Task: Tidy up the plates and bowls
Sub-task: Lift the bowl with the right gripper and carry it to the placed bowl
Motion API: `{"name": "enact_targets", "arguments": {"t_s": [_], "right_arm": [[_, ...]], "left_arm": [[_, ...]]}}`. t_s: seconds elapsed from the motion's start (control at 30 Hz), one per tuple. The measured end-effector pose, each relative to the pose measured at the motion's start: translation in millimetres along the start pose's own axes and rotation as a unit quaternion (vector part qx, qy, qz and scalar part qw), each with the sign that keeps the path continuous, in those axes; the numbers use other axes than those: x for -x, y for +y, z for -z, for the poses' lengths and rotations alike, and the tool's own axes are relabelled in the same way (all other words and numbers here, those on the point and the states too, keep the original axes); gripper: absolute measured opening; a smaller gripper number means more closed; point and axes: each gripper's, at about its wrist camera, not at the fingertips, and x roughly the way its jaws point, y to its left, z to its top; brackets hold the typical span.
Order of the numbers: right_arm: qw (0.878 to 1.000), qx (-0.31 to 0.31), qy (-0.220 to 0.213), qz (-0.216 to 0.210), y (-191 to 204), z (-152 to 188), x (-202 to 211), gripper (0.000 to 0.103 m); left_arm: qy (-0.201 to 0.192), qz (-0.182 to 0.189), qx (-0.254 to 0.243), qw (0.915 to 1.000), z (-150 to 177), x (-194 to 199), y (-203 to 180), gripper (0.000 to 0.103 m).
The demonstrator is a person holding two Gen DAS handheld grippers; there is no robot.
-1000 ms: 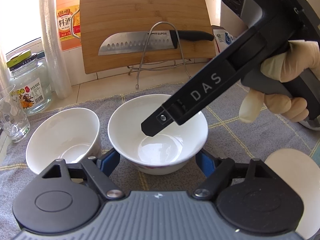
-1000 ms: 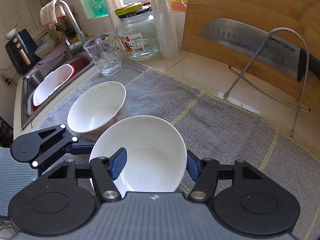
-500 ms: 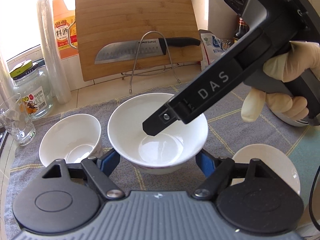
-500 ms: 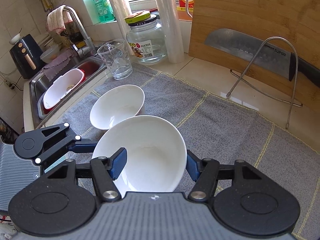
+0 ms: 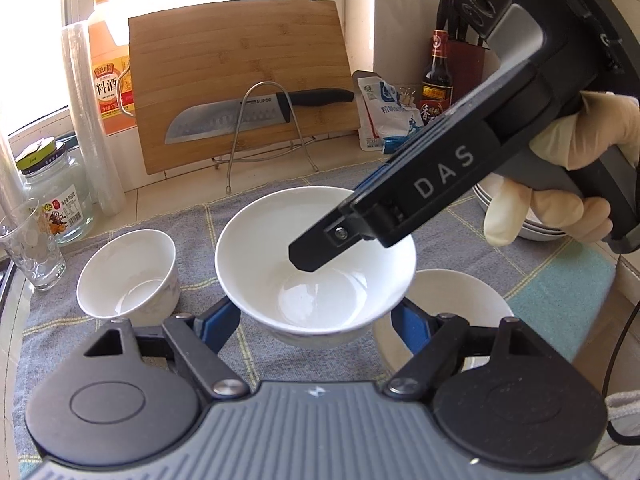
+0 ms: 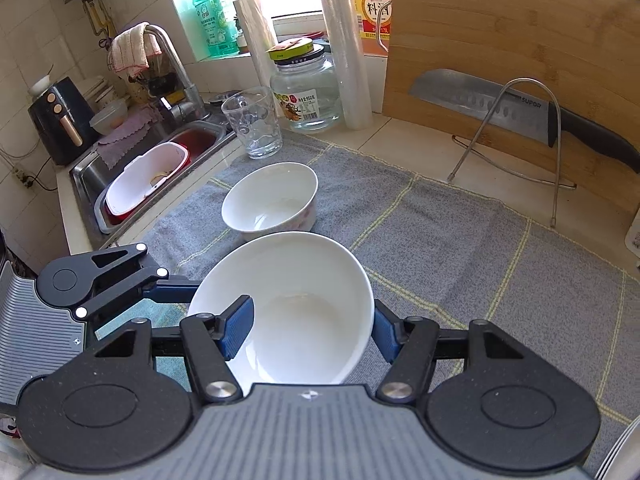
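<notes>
Two claws gripped one large white bowl (image 5: 316, 264) above the grey towel (image 6: 440, 248) on the tabletop: the left claw (image 5: 316, 322) pinched it from outside with blue pads on either flank, while the right claw (image 6: 308, 330) clamped its rim, one pad inside and one outside. A smaller white bowl (image 6: 272, 202) stood on the towel just beyond, apart from the held one, with a shallow white dish (image 5: 456, 300) on the towel below the held bowl's right side. Behind them a knife (image 5: 256, 110) lay across a wire stand against an upright cutting board (image 5: 240, 52).
</notes>
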Motion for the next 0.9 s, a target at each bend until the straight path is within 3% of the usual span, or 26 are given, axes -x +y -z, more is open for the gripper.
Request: {"name": "enact_targets", "arguments": {"t_s": [0.9], "right_arm": [[0.998, -0.055, -0.012, 0.04, 0.1, 63.8, 59.0, 0.068]], "left_arm": [[0.004, 0.067, -0.051, 0.9964, 6.4, 16.0, -46.9, 0.082]]}}
